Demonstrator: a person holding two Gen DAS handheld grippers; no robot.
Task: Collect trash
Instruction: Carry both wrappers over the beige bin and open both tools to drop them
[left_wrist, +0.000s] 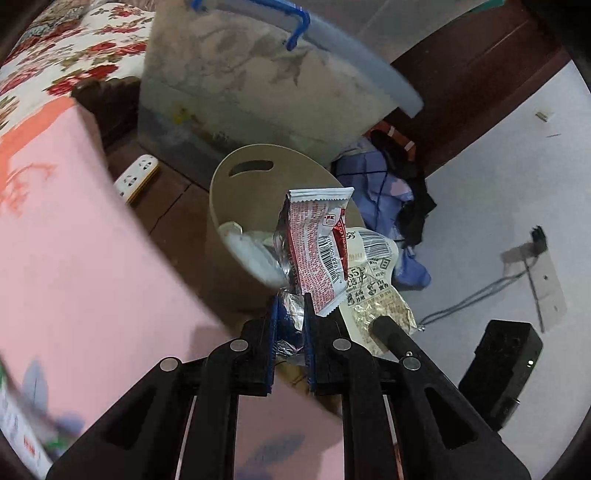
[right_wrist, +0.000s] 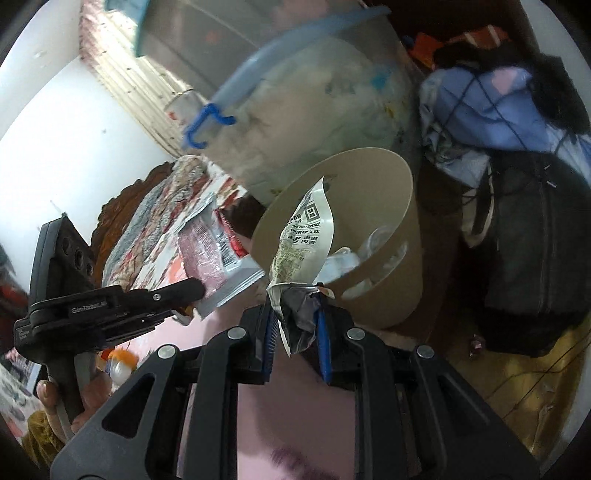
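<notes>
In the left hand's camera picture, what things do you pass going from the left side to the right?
Pink bedding → white power strip → beige trash bin → red snack wrapper held by the left gripper → blue clothes pile → black box.

Wrappers hide much of the bin (left_wrist: 236, 192) contents.

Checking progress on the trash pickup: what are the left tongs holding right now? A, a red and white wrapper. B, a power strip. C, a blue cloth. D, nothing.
A: the left tongs are shut on the red and white wrapper, held up beside the bin.
</notes>
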